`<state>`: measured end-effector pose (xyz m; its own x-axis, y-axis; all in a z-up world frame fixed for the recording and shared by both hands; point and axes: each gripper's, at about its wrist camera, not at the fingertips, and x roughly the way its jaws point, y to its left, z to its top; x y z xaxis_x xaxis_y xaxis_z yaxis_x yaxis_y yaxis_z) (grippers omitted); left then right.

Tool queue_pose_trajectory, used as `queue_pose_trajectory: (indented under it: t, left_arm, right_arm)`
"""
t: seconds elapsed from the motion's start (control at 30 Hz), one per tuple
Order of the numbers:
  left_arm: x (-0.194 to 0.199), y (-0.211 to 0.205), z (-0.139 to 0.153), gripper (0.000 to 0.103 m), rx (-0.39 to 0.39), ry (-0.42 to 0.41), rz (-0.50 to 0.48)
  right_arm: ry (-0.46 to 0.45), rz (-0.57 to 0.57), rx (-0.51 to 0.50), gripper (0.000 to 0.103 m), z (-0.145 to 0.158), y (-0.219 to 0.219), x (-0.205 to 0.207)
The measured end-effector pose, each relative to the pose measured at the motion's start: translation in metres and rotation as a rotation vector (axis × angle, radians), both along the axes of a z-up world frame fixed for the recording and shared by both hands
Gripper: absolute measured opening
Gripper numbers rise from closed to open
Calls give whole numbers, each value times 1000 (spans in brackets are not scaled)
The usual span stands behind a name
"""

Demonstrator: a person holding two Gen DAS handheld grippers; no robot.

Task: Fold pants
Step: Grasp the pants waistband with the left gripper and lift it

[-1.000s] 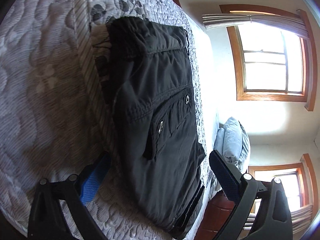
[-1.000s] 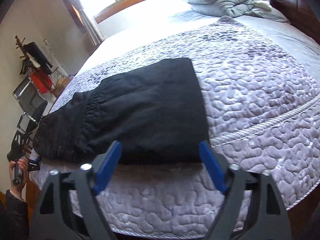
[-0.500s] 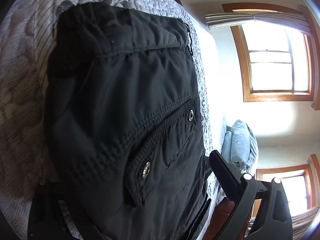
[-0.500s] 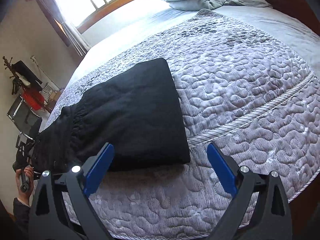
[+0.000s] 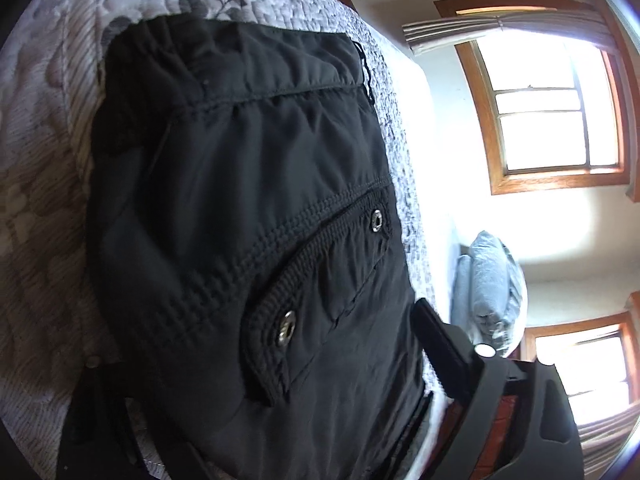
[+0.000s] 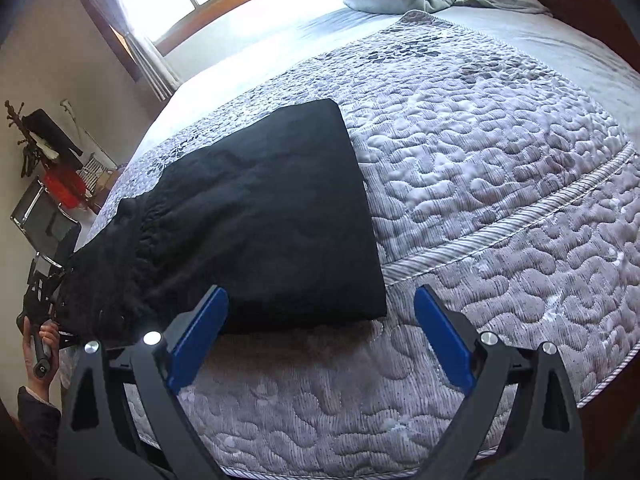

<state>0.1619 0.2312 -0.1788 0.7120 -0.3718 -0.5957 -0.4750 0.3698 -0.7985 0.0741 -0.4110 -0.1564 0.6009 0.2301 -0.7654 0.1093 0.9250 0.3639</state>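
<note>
Since a second ago my left gripper [image 5: 256,408] has pushed in over the waist end of the black, synthetic, already-folded pants [image 6: 256,216], so dark cloth now fills most of the left wrist view; its jaws have just been closing, with the pants between them. Only the right finger [image 5: 440,344] shows, at lower right beside the cloth edge. The other is buried under fabric at lower left, so I cannot tell if the pads bite yet.

Pants lie on the grey quilted bedspread [image 6: 500,184], near the bed's near edge. In the right wrist view the long axis runs from the gathered waistband at lower left up toward the flat folded end at upper centre. In the left wrist view the pocket flap with two metal snaps [image 5: 286,330] sits at centre.

Right gripper [image 6: 320,336] hovers spread wide and empty, its left blue pad [image 6: 200,332] just at the pants' near edge, the right one over bare quilt.

Risks, largest first:
- Left jaws catching only the top layer: the fold would peel open when lifted.
- Slick cloth slipping out of a shallow bite.
- Pinching quilt along with the pants, dragging the bedspread.
- Snap under a pad, giving a poor hold.
</note>
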Motion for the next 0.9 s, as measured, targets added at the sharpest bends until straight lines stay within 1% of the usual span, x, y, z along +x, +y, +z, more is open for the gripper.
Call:
queue_pose_trajectory:
  t: [0.03,0.07,0.1,0.13,0.2,0.27,0.33,0.43,0.5,0.57,0.7,0.77,0.83,0.9]
  left_arm:
    - [0,-1,1,76,17,11,2]
    - [-1,-2,1,72,37,20,8]
    - [-1,-2,0,64,47,30,12]
    - [-2,-2,-2,59,49,35,15]
    - [-4,0,-4,57,43,36,19]
    - [-5,2,-4,52,40,31,19]
    - [-8,4,-1,43,38,9,14]
    - [-10,1,6,39,53,-25,4]
    - [-9,-1,11,38,61,-46,0]
    - [-8,-1,12,37,69,-59,-6]
    - [-11,-2,10,36,81,-81,-14]
    - [-8,-4,10,38,86,-89,-28]
    - [-3,-6,4,63,79,-76,-50]
    - [0,-7,-2,68,78,-51,-52]
  right_arm:
    - [0,-2,1,94,0,-1,0]
    - [-1,-5,3,94,0,-2,0]
    - [-1,-9,6,94,0,-3,-1]
    - [-1,-12,8,94,0,-3,-1]
    - [-1,-17,9,94,0,-4,-3]
    - [3,-19,10,94,-1,-6,-3]
    - [6,-24,16,94,-2,-7,-4]
    - [2,-27,25,94,-1,-8,-5]
    - [-8,-26,43,94,0,-9,-4]
    - [-9,-42,95,94,0,-16,-2]
    - [13,-90,177,94,-4,-34,7]
    - [27,-90,222,94,-8,-42,13]
    - [52,-92,275,94,-15,-46,20]
    - [69,-101,325,94,-23,-49,27]
